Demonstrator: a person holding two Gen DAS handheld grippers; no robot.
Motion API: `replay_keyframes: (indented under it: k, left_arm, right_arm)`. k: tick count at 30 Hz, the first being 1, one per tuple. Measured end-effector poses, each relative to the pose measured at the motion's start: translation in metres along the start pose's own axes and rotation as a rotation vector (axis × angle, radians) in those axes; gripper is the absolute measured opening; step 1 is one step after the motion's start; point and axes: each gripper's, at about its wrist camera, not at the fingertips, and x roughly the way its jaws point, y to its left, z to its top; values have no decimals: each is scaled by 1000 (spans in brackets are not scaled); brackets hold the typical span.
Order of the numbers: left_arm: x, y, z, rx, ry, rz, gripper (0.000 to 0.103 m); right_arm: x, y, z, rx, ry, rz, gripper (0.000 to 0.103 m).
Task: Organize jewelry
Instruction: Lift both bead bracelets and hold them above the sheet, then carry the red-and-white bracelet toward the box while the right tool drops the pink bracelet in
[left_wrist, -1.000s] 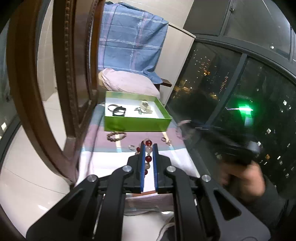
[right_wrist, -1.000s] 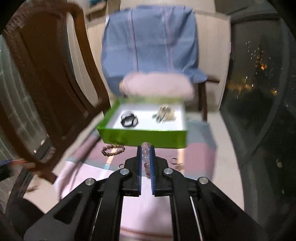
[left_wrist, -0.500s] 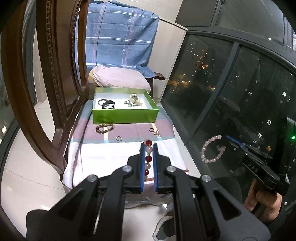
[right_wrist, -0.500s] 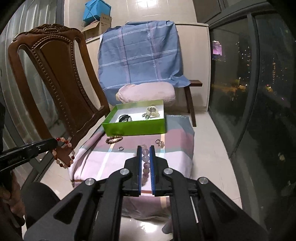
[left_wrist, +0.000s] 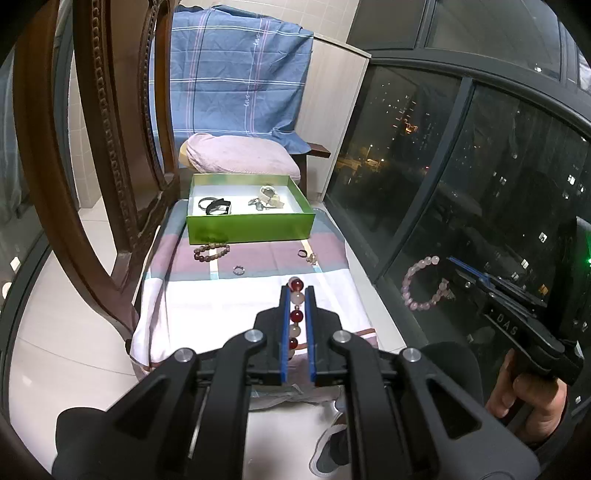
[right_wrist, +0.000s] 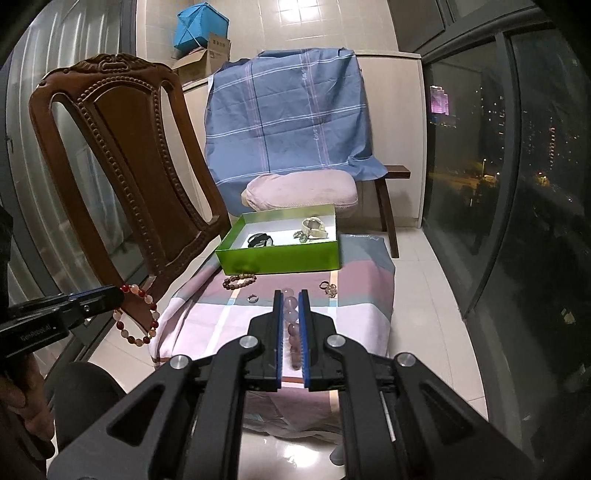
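Note:
My left gripper (left_wrist: 296, 292) is shut on a red and white bead bracelet (left_wrist: 295, 316), held back from the near end of a low table under a striped cloth (left_wrist: 207, 306). From the right wrist view, that bracelet (right_wrist: 137, 318) hangs as a loop from the left gripper (right_wrist: 117, 294). My right gripper (right_wrist: 290, 295) is shut on a pale pink bead bracelet (right_wrist: 291, 321), which dangles in the left wrist view (left_wrist: 424, 285). A green box (left_wrist: 247, 229) (right_wrist: 277, 261) at the far end holds a black band and a beige watch.
A brown bead bracelet (left_wrist: 211, 252), a silver ring (left_wrist: 239, 270) and two small rings (left_wrist: 306, 254) lie on the cloth before the box. A carved wooden chair (right_wrist: 122, 166) stands on the left. Dark window glass (left_wrist: 461, 166) runs along the right. A pink cushion (right_wrist: 301, 192) sits behind the box.
Both grippers have drawn back from the table, each still shut on its bracelet. The box and the loose jewelry now look smaller and farther away.

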Motion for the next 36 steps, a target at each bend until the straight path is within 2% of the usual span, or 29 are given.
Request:
replay_keyframes:
  k: [36]
  left_arm:
    - [5,10,-7,-15,29,0,8]
  right_arm:
    - [15,9,0,-23,36,5,8]
